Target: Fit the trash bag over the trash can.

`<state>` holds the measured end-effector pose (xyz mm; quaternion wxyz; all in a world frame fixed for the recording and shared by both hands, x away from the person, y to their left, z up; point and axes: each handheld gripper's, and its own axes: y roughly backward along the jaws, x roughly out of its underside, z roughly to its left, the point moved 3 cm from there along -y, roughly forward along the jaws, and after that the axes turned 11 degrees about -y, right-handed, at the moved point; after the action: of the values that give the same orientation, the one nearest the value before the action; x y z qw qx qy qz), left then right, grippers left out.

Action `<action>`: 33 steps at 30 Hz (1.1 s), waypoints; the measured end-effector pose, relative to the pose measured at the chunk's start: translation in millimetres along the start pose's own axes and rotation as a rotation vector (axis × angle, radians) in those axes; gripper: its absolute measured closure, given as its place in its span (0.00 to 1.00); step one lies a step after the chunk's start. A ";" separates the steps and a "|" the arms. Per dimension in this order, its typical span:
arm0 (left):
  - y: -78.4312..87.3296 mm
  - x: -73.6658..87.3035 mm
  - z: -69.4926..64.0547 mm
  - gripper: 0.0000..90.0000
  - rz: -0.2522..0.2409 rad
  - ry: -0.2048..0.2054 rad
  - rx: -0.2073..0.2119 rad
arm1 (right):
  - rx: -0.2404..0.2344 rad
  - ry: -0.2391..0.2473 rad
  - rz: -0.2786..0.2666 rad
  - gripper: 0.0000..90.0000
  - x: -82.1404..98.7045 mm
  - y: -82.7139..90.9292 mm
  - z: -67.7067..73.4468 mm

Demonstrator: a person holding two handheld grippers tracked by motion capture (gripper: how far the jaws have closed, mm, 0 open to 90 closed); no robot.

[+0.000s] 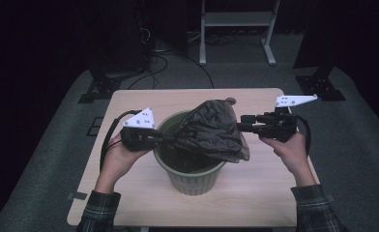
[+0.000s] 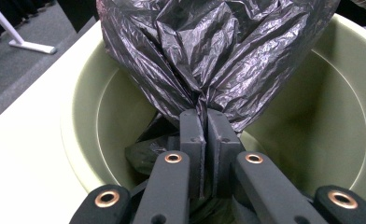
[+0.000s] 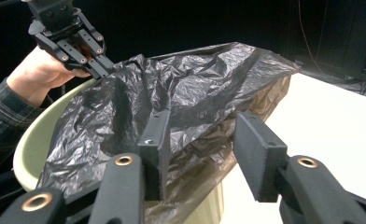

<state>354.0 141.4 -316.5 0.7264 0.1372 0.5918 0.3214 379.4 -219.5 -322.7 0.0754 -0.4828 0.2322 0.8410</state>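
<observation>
A crumpled black plastic bag (image 1: 211,130) lies over the mouth of a pale green ribbed bin (image 1: 192,179) in the middle of the table, hanging past the bin's right rim. My left gripper (image 1: 164,138) is at the bin's left rim. In the left gripper view its jaws (image 2: 206,114) are shut on a gathered fold of the bag (image 2: 218,51) above the bin's inside wall (image 2: 321,126). My right gripper (image 1: 240,124) is at the bag's right side. In the right gripper view its jaws (image 3: 204,140) stand apart and open, with the bag (image 3: 172,93) just beyond them; the left gripper (image 3: 107,70) grips the far edge.
The light wooden table (image 1: 255,193) has bare room in front of and to the right of the bin. A white metal frame (image 1: 236,21), dark stand feet (image 1: 98,89) and cables lie on the grey floor behind the table.
</observation>
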 end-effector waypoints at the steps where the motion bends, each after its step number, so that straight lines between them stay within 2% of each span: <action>1: 0.3 0.2 -0.2 0.96 0.001 -0.001 -0.001 | -0.005 -0.004 -0.002 0.62 -0.2 -1.8 -0.3; 3: 0.4 0.8 -0.4 0.96 -0.001 0.001 0.000 | -0.006 -0.012 0.007 0.62 -0.6 -6.2 -0.5; 5: 0.0 2.0 -0.5 0.96 -0.005 0.004 0.002 | -0.001 -0.016 0.022 0.72 0.1 -10.7 -0.2; 7: -0.3 3.0 -1.0 0.96 -0.006 0.008 0.005 | 0.009 -0.005 0.033 0.88 1.0 -14.7 0.1; 9: -0.7 3.6 -1.2 0.96 -0.003 0.007 0.010 | 0.024 0.020 0.030 1.00 1.2 -17.5 1.6; 14: -2.4 3.7 -1.9 0.96 0.002 0.006 0.018 | -0.023 0.053 0.016 1.00 -9.9 -26.7 13.4; 18: -3.9 3.7 -2.2 0.96 0.008 0.001 0.027 | -0.068 0.100 0.009 1.00 -28.3 -39.7 32.5; 23: -5.7 3.4 -3.8 0.96 0.013 -0.003 0.034 | -0.117 0.159 0.010 1.00 -56.9 -65.2 58.3; 27: -6.1 4.2 -4.4 0.96 0.018 -0.007 0.037 | -0.143 0.180 0.024 1.00 -69.0 -88.0 72.2; 33: -6.0 4.5 -5.1 0.96 0.018 -0.010 0.044 | -0.170 0.181 0.021 1.00 -80.9 -118.9 82.7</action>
<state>351.4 138.8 -324.8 0.7231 0.1600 0.5938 0.3144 399.1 -68.6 -256.8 0.0042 -0.5589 0.1711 0.8114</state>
